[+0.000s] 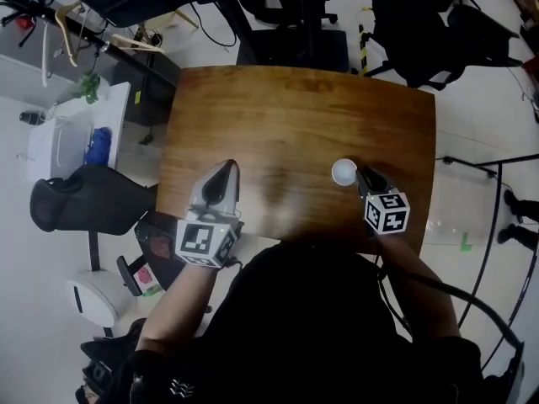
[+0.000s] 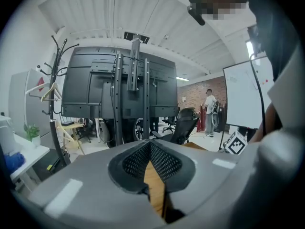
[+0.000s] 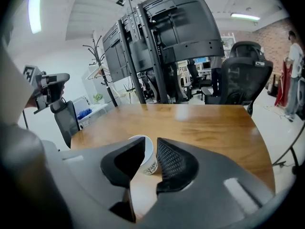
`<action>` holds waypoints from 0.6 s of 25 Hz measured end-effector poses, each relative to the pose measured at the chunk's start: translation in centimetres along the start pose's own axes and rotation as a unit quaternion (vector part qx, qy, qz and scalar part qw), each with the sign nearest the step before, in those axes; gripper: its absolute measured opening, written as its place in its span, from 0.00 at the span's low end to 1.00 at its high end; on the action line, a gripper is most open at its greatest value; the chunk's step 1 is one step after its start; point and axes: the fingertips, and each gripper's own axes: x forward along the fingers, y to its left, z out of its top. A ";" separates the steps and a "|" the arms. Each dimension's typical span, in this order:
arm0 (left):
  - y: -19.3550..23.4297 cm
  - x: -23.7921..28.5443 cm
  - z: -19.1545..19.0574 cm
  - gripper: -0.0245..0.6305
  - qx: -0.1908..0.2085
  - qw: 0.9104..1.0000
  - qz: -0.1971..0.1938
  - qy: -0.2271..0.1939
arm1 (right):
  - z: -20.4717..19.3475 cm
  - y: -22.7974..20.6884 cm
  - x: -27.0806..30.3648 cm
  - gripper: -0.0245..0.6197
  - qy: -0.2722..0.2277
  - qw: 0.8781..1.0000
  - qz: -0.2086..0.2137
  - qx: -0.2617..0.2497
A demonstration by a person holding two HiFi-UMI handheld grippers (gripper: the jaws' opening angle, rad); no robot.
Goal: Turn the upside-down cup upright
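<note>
A person seen from above leans over a wooden table (image 1: 295,108), a handheld two-jaw gripper in each hand. A small white paper cup (image 1: 344,172) with a dark print on its side stands on the right half of the table, toward the person's edge. From both views it appears to be mouth up, its round rim open to the ceiling, so the turning itself looks done. The right gripper (image 3: 151,144) points down at the cup with its jaws partly apart. The cup sits between their tips: the left jaw hides the cup's left side, and the meshed pad (image 3: 172,162) of the right jaw stands just beside its right side without clearly pressing on it. The left gripper (image 2: 150,144) hovers over the left half of the table, well apart from the cup, its jaws closed tip to tip on nothing. The main risk from here is the pull-away. The jaws leave little room on either side, so a backward move that drifts sideways or lifts at an angle could catch the rim on a jaw and tip the light cup over. A pad that clings to the paper wall could drag the cup toward the table edge. Closing again by accident could dent the thin wall.
</note>
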 end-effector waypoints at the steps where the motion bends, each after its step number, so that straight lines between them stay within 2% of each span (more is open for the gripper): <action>1: -0.1 0.0 0.0 0.04 -0.002 1.000 0.000 -0.001 | -0.2 -0.1 0.2 0.16 0.005 1.000 0.001 0.009; 10: 0.9 -0.8 0.5 0.04 0.005 1.000 0.013 0.003 | -1.8 0.4 1.6 0.13 0.026 0.998 0.009 0.055; 13: 1.0 -0.6 0.6 0.04 0.008 1.000 0.012 0.003 | -1.7 0.5 1.6 0.06 0.030 0.999 0.000 0.037; 15: 0.9 -0.3 0.7 0.04 0.008 1.000 0.008 0.002 | -1.4 0.3 1.2 0.06 0.024 1.000 -0.011 0.017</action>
